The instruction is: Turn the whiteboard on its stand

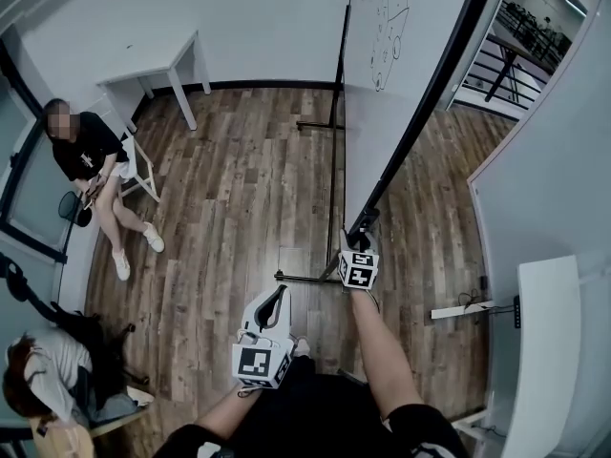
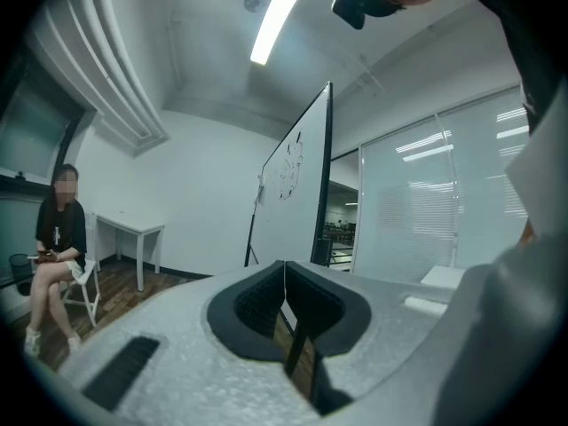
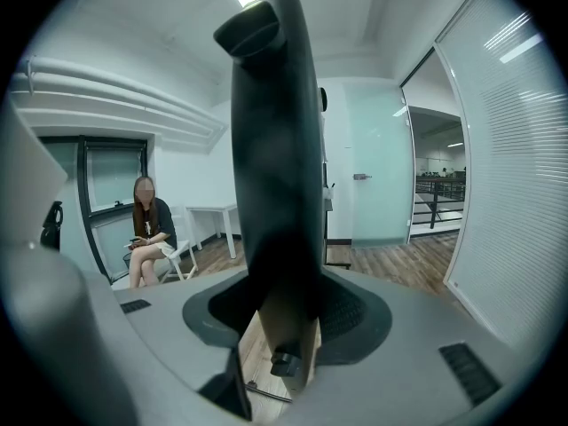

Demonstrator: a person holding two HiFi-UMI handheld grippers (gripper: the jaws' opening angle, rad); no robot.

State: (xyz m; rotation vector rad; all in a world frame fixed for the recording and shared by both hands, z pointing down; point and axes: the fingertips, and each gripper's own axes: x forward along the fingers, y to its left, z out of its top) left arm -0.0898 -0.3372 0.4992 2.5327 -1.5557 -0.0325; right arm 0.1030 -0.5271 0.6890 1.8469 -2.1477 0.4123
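Note:
The whiteboard [image 1: 391, 84] stands on its black stand [image 1: 307, 278], seen nearly edge-on in the head view, with drawings on its white face. My right gripper [image 1: 359, 243] is shut on the board's black frame at its lower near corner. In the right gripper view that dark frame edge [image 3: 271, 149] rises between the jaws of my right gripper [image 3: 286, 302] and fills the gap. My left gripper [image 1: 271, 305] hangs low in front of my body, away from the board, shut and empty. Its view shows my left gripper [image 2: 284, 269] with pads meeting and the whiteboard [image 2: 297, 193] beyond.
A person [image 1: 86, 160] sits on a white chair at the left wall, beside a white table [image 1: 158, 70]. Another person [image 1: 38, 375] sits at the lower left. A power strip [image 1: 463, 308] lies on the wooden floor at the right, near a white desk [image 1: 544, 351] and glass partition.

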